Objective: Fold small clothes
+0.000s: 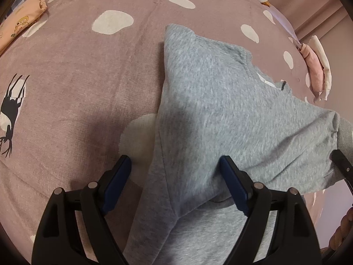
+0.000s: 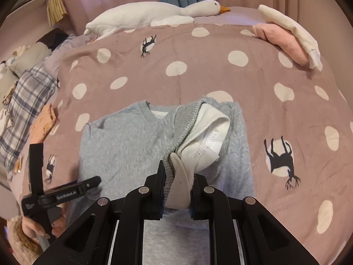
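grey sweatshirt [image 2: 123, 145] lies on the dotted pink bedcover [image 2: 198, 70], half folded. the right gripper [image 2: 178, 190] is clenched on its ribbed hem [image 2: 176, 132]; the left gripper [image 1: 176, 176] stands released over the cloth. next, i think, lay the hem down flat and release.

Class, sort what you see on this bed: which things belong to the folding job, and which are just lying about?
In the job: grey sweatshirt; left claw, open; right claw, shut on its hem.

Lying about: goose plush; pink garment; plaid cloth; orange garment.
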### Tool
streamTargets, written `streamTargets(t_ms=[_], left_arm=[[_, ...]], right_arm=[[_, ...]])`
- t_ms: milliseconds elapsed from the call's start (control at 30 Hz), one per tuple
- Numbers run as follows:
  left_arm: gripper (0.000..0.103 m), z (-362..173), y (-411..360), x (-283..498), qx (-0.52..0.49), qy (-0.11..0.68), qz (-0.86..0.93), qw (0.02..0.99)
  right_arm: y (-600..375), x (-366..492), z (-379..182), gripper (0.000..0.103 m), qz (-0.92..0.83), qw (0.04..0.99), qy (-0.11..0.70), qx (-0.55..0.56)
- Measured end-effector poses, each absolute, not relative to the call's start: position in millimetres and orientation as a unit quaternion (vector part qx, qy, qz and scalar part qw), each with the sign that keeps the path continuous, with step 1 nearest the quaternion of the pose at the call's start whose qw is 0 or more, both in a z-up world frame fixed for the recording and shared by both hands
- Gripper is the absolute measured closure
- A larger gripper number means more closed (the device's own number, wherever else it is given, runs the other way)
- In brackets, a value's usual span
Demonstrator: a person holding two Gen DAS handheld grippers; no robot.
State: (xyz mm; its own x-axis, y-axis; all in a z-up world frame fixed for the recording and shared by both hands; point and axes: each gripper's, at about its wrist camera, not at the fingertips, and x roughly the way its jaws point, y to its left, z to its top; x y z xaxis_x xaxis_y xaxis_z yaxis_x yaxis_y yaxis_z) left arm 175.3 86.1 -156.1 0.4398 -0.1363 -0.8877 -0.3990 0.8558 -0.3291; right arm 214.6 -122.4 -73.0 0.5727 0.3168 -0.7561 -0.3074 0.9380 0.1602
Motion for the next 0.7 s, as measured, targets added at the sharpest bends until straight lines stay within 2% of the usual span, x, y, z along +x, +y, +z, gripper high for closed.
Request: streamTargets(t_ms=[700], left_arm=[[0.016,-157.0,85.5,175.8,-0.249,0.524,0.079,0.811]], right_arm=[[-131.1,217.7,-90.4,0.086,0.167,0.879,0.446,0.012]])
